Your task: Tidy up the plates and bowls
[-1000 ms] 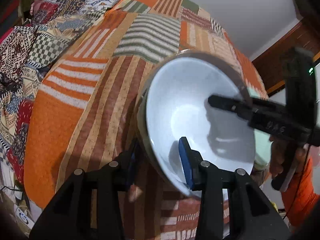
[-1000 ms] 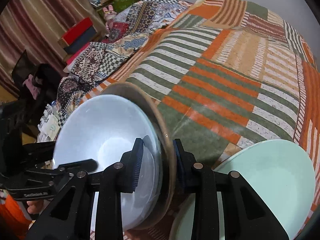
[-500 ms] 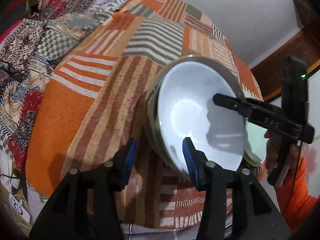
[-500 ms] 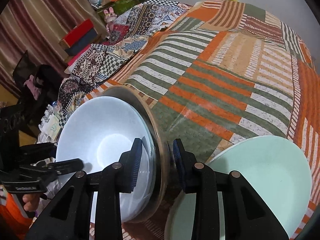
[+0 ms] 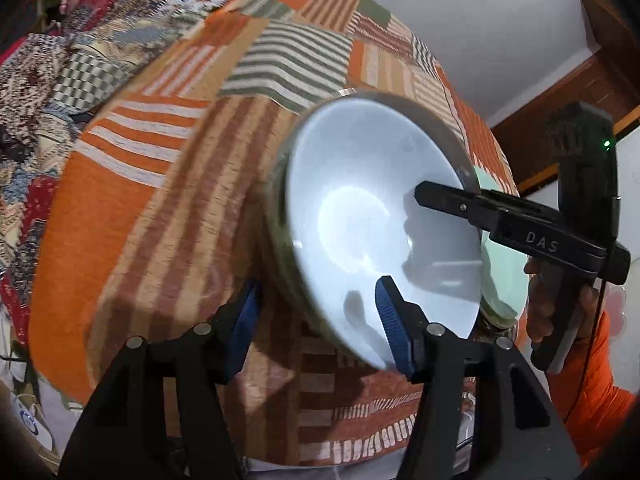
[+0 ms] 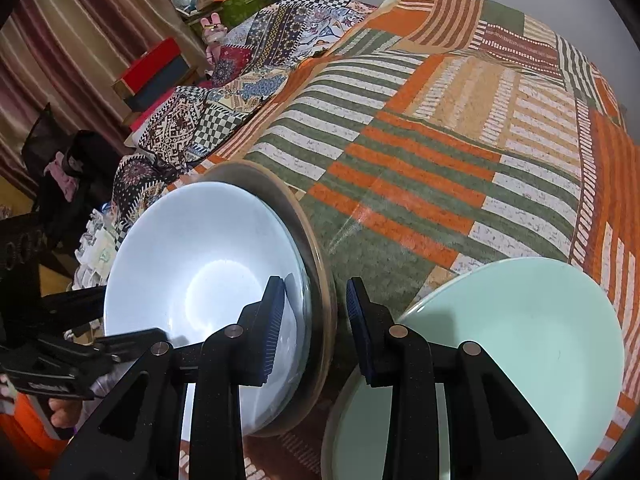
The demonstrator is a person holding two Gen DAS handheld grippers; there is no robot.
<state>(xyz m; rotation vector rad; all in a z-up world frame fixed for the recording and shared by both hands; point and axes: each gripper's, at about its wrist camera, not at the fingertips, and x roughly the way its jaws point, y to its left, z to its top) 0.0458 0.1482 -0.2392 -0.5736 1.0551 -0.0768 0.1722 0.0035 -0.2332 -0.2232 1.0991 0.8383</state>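
Observation:
A pale blue-white bowl (image 5: 360,216) sits nested in a clear brown-rimmed glass bowl (image 5: 436,116) on the patchwork bedspread (image 5: 132,216). My left gripper (image 5: 316,300) straddles their near rim. One blue pad is inside the bowl and the other stands clear of the outer wall, and the jaws are opening. My right gripper (image 6: 316,288) is shut on the opposite rim of the nested bowls (image 6: 200,272), with one pad inside and one outside. Its inner finger (image 5: 460,206) reaches over the bowl in the left wrist view. A mint-green plate (image 6: 512,352) lies just right of the bowls.
A second patterned quilt (image 6: 224,92) is bunched at the bed's left side. Beyond it are boxes (image 6: 152,68), a striped curtain and clutter. A white wall and a wooden door frame (image 5: 560,92) stand behind. An orange sleeve (image 5: 592,396) holds the right gripper.
My left gripper's jaws have spread apart and come off the bowl rim they were pinching. The right gripper and the bowls have kept their place.

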